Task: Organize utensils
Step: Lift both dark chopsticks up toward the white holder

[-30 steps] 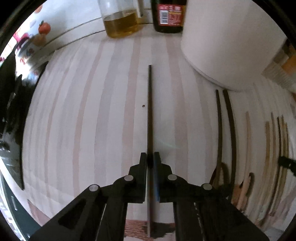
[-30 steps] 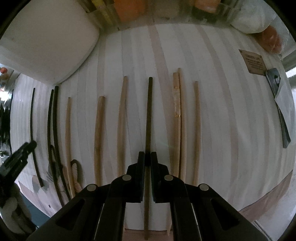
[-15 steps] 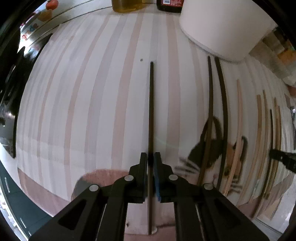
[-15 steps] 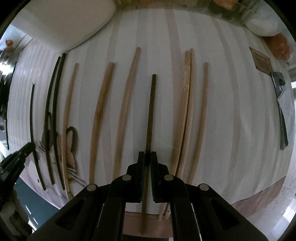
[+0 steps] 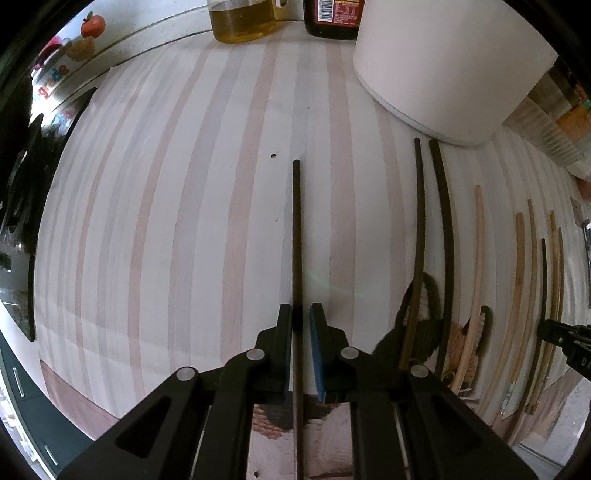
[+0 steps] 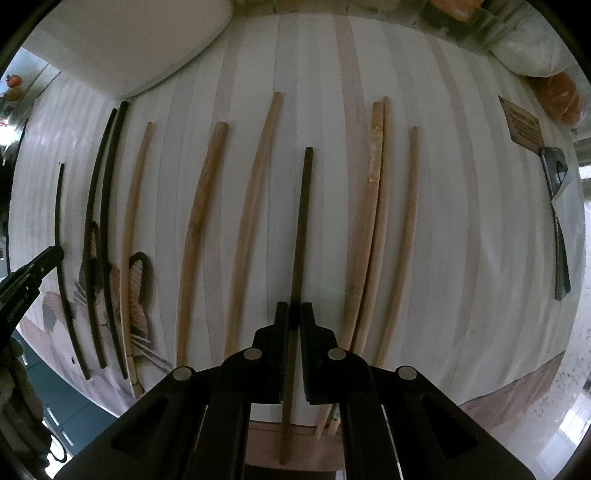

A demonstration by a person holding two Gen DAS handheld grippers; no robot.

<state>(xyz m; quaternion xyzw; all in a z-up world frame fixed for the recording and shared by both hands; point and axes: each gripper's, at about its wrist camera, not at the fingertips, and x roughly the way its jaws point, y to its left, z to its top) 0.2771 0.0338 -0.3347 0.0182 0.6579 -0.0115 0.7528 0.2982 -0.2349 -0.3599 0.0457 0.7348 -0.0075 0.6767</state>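
- Dark chopsticks in both grippers: the left gripper [image 5: 301, 314] has its fingers pinched on a thin black chopstick [image 5: 296, 236], which runs straight ahead over the striped cloth [image 5: 166, 221].
- Over on the other side, the right gripper [image 6: 293, 312] clamps a dark brown chopstick [image 6: 302, 221] the same way, fingers pressed onto its shaft, far end pointing away over the cloth.
- Wooden sticks flank the right gripper's catch: two pale chopsticks [image 6: 255, 192] lie to its left, and a touching pair [image 6: 375, 206] plus a single one [image 6: 404, 229] lie to its right.
- Further left in the right wrist view, two black chopsticks [image 6: 107, 206] lie side by side, with a thin light one [image 6: 135, 206] just beside them.
- A big white container [image 5: 447, 62] stands at the back, its base near the tips of that black pair.
- An oil jug [image 5: 242, 22] and a dark bottle [image 5: 332, 18] stand behind it at the wall.
- At the far right edge of the cloth lies a grey utensil [image 6: 557, 221], well apart from the chopstick rows.
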